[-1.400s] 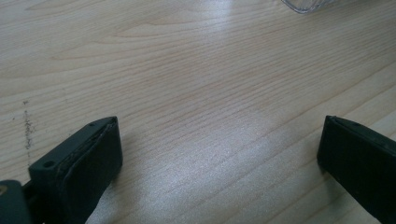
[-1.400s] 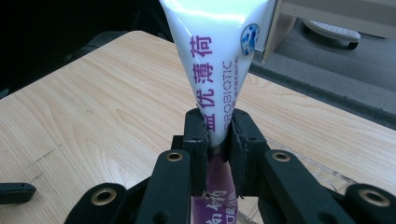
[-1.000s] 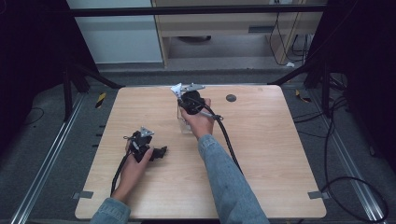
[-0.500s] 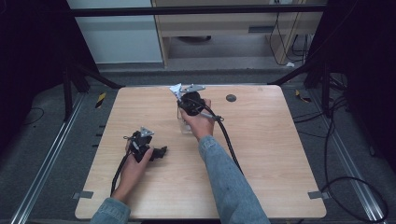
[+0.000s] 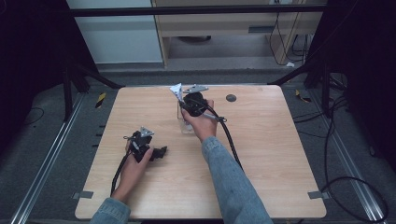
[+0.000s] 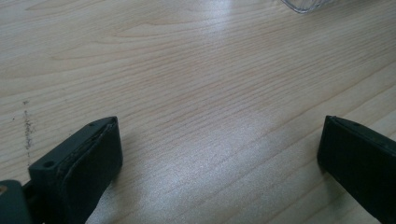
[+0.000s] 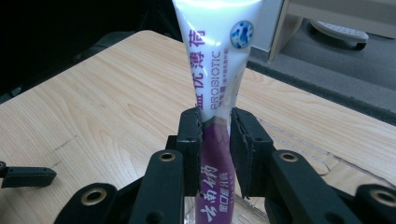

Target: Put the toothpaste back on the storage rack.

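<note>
1. Right gripper view: showed a toothpaste tube standing upright between the two black jaws of the right tool, clamped on both flat sides.
2. Looked white and glossy in the upper part, purple in the lower part, with purple characters, the word "PROBIOTIC" running along its length, and a round blue emblem near the wide, flat crimped end at the top.
3. Narrowed downward from the broad end; reached down past the jaws into a clear container on the tabletop, lower end blurred behind the jaws.
4. High view: placed the right tool near the far middle of the tabletop, with the white end of the tube sticking up above it and the clear container just under the hand.
5. Left gripper view: showed the left tool with jaws spread wide, bare wood between them, resting low on the tabletop.
6. High view: found the left tool well apart from the tube, toward the near left.
</note>
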Motion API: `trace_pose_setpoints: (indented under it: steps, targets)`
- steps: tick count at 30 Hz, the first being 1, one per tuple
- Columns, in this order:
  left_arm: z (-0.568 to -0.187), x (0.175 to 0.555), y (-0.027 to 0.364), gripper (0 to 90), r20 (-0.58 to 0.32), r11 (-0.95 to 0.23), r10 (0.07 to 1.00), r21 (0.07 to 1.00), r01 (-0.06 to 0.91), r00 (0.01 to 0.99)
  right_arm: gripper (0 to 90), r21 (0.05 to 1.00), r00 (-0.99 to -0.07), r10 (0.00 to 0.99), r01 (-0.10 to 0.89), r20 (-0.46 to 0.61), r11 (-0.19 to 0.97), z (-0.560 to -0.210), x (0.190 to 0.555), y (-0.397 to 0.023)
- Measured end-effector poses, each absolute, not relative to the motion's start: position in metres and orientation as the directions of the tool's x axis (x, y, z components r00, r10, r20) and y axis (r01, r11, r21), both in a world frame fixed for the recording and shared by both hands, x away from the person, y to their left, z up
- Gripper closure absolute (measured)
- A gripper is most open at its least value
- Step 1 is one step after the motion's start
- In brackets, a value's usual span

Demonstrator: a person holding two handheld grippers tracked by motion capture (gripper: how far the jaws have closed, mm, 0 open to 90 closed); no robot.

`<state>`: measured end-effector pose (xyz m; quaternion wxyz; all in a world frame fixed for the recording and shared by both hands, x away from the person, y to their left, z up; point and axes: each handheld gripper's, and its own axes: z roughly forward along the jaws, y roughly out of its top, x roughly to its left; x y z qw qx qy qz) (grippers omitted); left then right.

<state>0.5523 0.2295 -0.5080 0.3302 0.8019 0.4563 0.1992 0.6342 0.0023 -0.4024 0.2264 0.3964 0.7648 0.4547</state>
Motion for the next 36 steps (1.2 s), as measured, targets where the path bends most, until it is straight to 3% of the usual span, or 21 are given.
trace_pose_setpoints:
  steps: [27,32,36]
  targets:
    - [-0.508,0.552,0.229,0.0,0.018,-0.365,0.864,0.711,0.6,0.504,71.9,0.875,-0.578,0.816,0.405,0.021,0.264,-0.393,0.61,-0.031]
    - [-0.508,0.552,0.229,0.0,0.018,-0.365,0.864,0.711,0.6,0.504,63.9,0.872,-0.588,0.807,0.417,0.044,0.257,-0.387,0.603,-0.04]
    - [-0.508,0.552,0.23,0.0,0.018,-0.365,0.864,0.712,0.6,0.504,50.6,0.864,-0.599,0.797,0.437,0.073,0.249,-0.385,0.6,-0.044]
